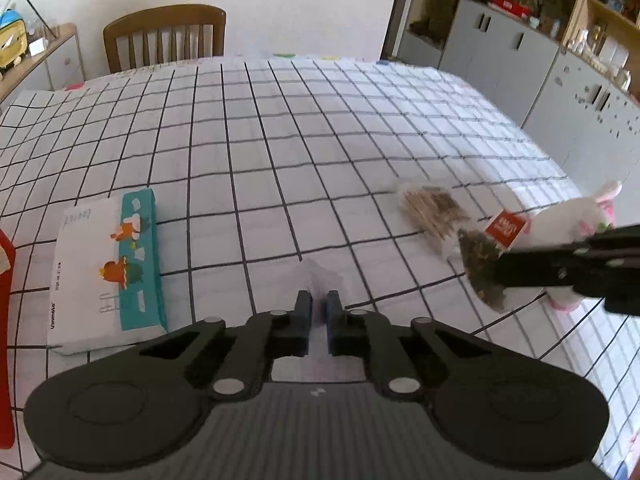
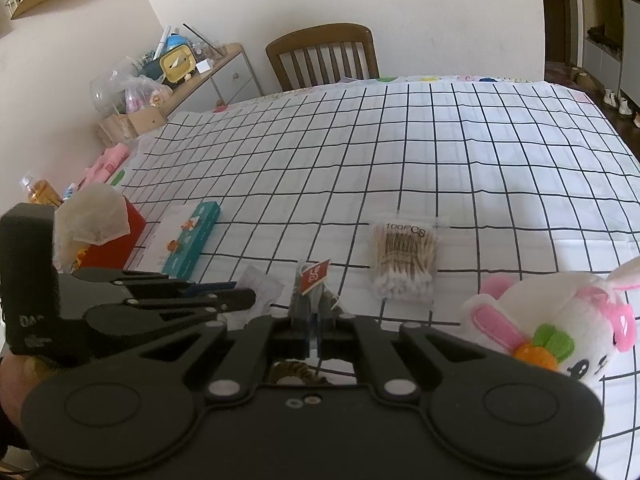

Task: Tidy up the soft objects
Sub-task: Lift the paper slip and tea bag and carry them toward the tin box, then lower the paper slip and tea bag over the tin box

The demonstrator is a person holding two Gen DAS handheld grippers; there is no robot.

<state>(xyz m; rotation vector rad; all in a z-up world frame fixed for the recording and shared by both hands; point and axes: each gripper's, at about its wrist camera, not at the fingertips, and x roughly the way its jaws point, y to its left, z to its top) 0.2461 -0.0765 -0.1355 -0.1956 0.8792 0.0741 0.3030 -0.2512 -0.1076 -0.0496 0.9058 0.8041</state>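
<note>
My left gripper (image 1: pixel 319 299) is shut on a thin clear plastic packet (image 1: pixel 322 278) that lies on the checked tablecloth (image 1: pixel 280 140). In the right wrist view the same packet (image 2: pixel 260 286) sticks out past the left gripper (image 2: pixel 246 295). My right gripper (image 2: pixel 316 322) is shut on a dark tea bag (image 2: pixel 310 302) with a red tag (image 2: pixel 316 274). From the left wrist view, the tea bag (image 1: pixel 480 264) hangs from the right gripper (image 1: pixel 502 274) just above the cloth. A white and pink plush bunny (image 2: pixel 560 320) sits to its right.
A bag of cotton swabs (image 2: pixel 404 260) lies beyond the tea bag. A tissue pack with a teal side (image 1: pixel 112 268) lies at the left, beside a red box (image 2: pixel 112 240) with a tissue on top. A wooden chair (image 1: pixel 164 36) stands at the table's far side. Cabinets (image 1: pixel 500 48) line the right.
</note>
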